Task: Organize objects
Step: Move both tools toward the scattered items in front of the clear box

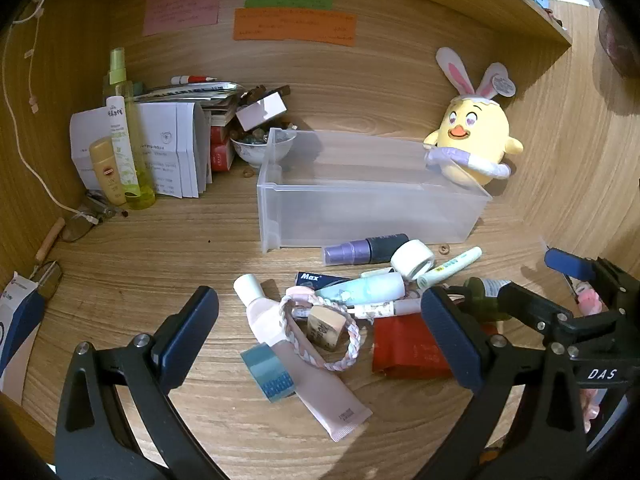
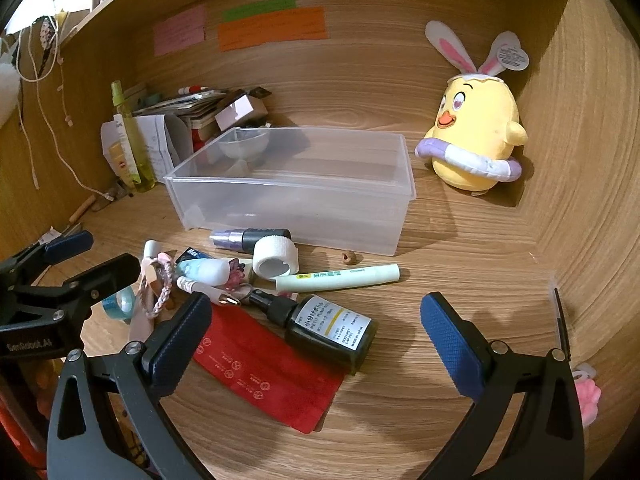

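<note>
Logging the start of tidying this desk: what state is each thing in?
Left hand-held gripper: open, holding nothing.
Right hand-held gripper: open, holding nothing.
Clear bin: upright, empty.
White tape roll: on its side.
Dark pump bottle: lying down, partly on red pouch.
Pink tube: lying flat, capped.
Plush chick: upright.

desk: wood-grain surface, smooth, faint sheen
bin: clear frosted plastic, smooth
plush chick: soft yellow cloth, matt, fuzzy
red pouch: glossy, foil-like
dark bottle: glossy plastic with a paper label
pink tube: soft plastic, satin
hair tie: braided cloth cord
white tape roll: woven cloth, matt
notes on the back wall: matt coloured paper
finger pads: blue, finely textured, rubbery
</note>
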The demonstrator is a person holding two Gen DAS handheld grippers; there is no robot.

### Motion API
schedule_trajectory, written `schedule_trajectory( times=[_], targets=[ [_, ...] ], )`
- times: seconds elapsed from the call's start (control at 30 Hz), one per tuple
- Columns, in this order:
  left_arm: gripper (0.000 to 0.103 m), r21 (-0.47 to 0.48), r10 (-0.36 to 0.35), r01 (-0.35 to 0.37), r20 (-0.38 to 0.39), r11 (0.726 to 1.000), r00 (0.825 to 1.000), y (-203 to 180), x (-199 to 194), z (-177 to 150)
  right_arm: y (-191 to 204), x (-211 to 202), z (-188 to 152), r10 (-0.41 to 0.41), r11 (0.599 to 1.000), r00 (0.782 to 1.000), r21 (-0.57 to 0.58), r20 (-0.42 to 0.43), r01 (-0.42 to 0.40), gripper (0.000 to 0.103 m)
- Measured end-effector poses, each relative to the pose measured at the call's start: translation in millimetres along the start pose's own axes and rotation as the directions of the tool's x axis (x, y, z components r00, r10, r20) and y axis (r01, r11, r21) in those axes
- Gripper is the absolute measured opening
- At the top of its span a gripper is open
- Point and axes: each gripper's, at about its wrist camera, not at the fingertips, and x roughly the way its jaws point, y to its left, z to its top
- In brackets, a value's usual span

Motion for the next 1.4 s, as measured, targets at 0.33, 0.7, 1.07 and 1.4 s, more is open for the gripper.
schedule_trajectory(
  times=[0.33,0.7,1.07,1.4],
  targets=[
    [0.103,0.001,0.001,-0.001,0.0,1.0,1.0,0,0,0,0,0,0,0.0,1.0,1.0,0.001,0.002,0.0,0.103],
    [0.103,-0.01,-0.019,0.019,-0.003,1.0,1.0,3,-3,-1,3,2,1,0.003,1.0,1.0,-0.008,-0.002,-0.003,0.103],
    [0.103,-0.049,-0.082,0.082,0.003,0.995,0.997,12,-3,-1,3,2,1,0.0,1.0,1.0,-0.01,-0.001,0.0,0.103],
    [0.103,-0.072,-0.025,0.023,-0.027,0.997,0.999,32,2,-3,-8,7,3,-0.018,1.0,1.0,0.001,-0.017,0.018,0.103]
  ],
)
